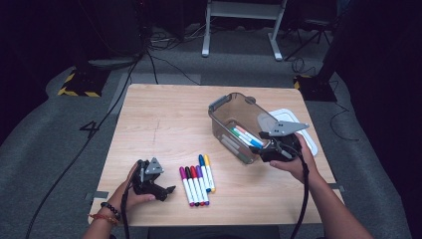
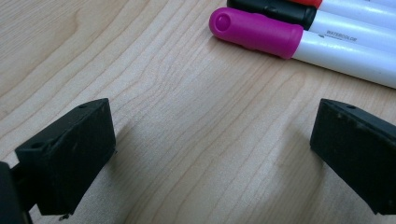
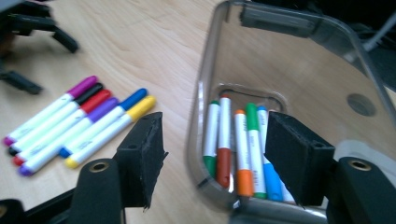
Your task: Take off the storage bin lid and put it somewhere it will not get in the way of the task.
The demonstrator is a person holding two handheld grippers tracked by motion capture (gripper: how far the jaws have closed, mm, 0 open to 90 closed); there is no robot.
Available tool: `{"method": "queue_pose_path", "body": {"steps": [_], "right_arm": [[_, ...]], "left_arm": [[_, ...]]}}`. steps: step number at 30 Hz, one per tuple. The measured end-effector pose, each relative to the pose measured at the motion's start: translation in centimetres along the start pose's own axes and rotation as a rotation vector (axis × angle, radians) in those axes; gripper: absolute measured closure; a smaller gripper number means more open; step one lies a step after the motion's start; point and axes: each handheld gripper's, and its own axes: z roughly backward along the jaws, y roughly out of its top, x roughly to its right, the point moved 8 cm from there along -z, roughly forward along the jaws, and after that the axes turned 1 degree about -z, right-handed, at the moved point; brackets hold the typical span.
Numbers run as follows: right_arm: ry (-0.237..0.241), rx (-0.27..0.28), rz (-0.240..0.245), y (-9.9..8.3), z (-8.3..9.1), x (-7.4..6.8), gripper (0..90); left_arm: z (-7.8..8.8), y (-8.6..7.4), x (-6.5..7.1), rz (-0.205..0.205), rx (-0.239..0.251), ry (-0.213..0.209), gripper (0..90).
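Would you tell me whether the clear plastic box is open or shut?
Open: the clear box has no lid on, and its markers lie uncovered inside.

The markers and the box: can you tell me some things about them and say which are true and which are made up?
1. Six markers lie in a row on the table. True.
2. The box is empty. False: it holds several markers, green, red, orange and blue among them.
3. The left gripper holds the pink marker. False: its jaws stand open over bare wood, and the marker lies beyond them.
4. The right gripper is open, with nothing between its jaws. True.
5. A white lid lies beside the box. True.
6. The yellow marker is in the box. False: it lies on the table at one end of the row.
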Motion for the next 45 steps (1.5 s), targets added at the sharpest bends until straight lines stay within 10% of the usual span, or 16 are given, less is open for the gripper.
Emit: {"method": "queue_pose_path", "body": {"steps": [9, 19, 45], "right_arm": [[0.079, 0.043, 0.049, -2.0, 0.0, -3.7, 35.8], [0.157, -0.006, 0.079, -4.8, -3.9, -7.4, 33.9], [0.092, -0.071, 0.020, -2.4, -15.8, -8.2, 49.0]], "left_arm": [[0.0, 0.0, 0.0, 0.001, 0.001, 0.001, 0.4], [0.0, 0.0, 0.0, 0.001, 0.000, 0.002, 0.3], [0.0, 0.0, 0.0, 0.001, 0.002, -0.001, 0.2]]}}
